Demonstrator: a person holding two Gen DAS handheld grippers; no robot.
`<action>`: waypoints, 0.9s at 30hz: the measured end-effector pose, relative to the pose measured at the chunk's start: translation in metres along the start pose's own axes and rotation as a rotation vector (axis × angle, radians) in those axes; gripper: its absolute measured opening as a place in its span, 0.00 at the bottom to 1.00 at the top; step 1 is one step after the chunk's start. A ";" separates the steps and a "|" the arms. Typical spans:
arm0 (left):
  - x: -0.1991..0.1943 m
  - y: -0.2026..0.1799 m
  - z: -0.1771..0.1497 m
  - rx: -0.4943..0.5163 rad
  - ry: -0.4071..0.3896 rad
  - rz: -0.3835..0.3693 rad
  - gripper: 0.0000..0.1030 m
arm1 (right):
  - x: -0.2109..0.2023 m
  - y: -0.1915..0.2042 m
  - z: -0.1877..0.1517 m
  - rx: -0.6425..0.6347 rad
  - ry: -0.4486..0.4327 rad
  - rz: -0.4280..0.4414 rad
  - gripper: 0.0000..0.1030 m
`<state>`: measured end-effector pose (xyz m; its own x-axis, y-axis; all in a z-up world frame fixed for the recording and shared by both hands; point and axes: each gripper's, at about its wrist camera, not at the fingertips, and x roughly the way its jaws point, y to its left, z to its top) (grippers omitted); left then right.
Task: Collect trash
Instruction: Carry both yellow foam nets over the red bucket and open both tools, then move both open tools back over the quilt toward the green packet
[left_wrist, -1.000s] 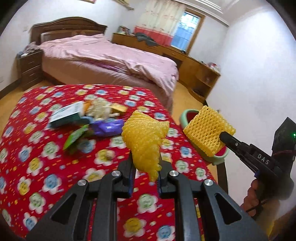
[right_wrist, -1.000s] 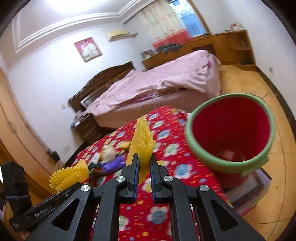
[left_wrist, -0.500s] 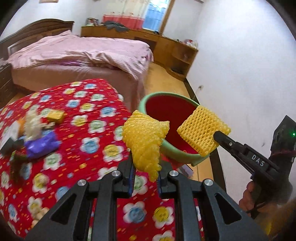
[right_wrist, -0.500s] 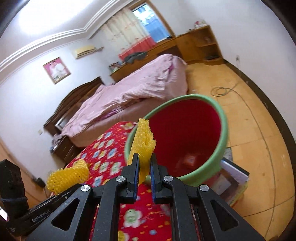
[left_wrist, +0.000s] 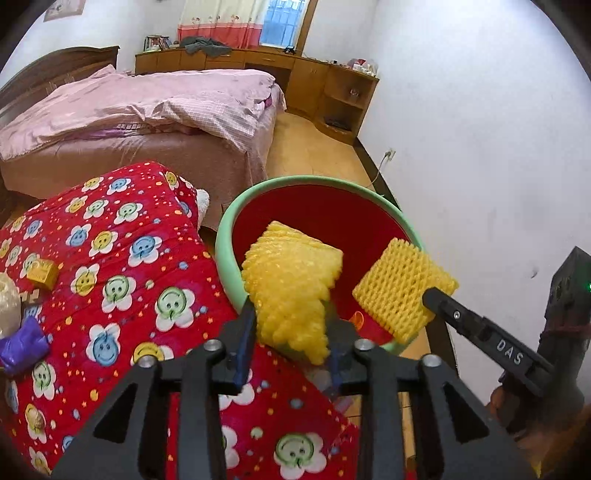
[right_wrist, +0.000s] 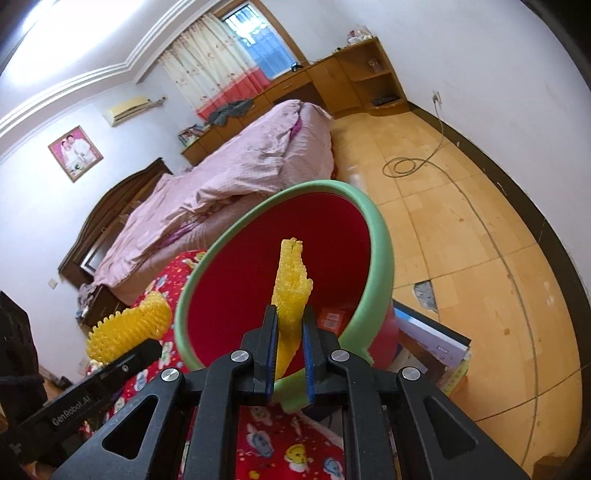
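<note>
Both grippers are up over the bin now. The left gripper (left_wrist: 290, 334) has a crumpled yellow foam net (left_wrist: 291, 284) between its jaws, and those jaws have just been opening: there is a clear gap on each side and the blue pads no longer squeeze the net, which sits loose between them, its lower tip hanging past the pads. Straight ahead of the jaws and below them is the mouth of the red bin (left_wrist: 317, 221) with its green rim, so the net hangs over the near edge of the opening.

To the right of the left jaws, the right gripper (right_wrist: 290, 345) reaches in from the side with a second, flatter foam net (left_wrist: 404, 288). In its own view the pads sit close together with that flatter net (right_wrist: 291, 291) standing upright on edge between them, pinched at its lower end and poised over the bin's red interior. A small orange carton (right_wrist: 330, 319) lies at the bottom, just right of the jaws.

Left of the left jaws spreads the red flowered cloth (left_wrist: 110, 280) on the tabletop, carrying a small yellow box (left_wrist: 42, 271) and a purple wrapper (left_wrist: 22, 345) well off to the left. Beyond the bin stands a bed with pink covers (left_wrist: 147, 107).
</note>
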<state>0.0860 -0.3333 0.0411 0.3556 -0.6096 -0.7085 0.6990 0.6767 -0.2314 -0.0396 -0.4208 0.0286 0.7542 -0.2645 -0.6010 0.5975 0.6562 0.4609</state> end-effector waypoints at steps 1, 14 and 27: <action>0.002 0.000 0.001 0.001 -0.001 0.001 0.39 | 0.002 0.002 -0.001 -0.007 0.004 -0.004 0.15; -0.003 -0.010 0.002 0.045 -0.037 -0.016 0.54 | 0.000 0.006 -0.002 -0.019 -0.018 0.010 0.27; -0.038 -0.002 -0.001 0.026 -0.089 0.000 0.60 | -0.017 0.021 -0.003 -0.044 -0.047 0.036 0.46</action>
<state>0.0701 -0.3112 0.0684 0.4084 -0.6451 -0.6458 0.7147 0.6661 -0.2134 -0.0407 -0.4003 0.0471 0.7872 -0.2724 -0.5533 0.5582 0.6962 0.4514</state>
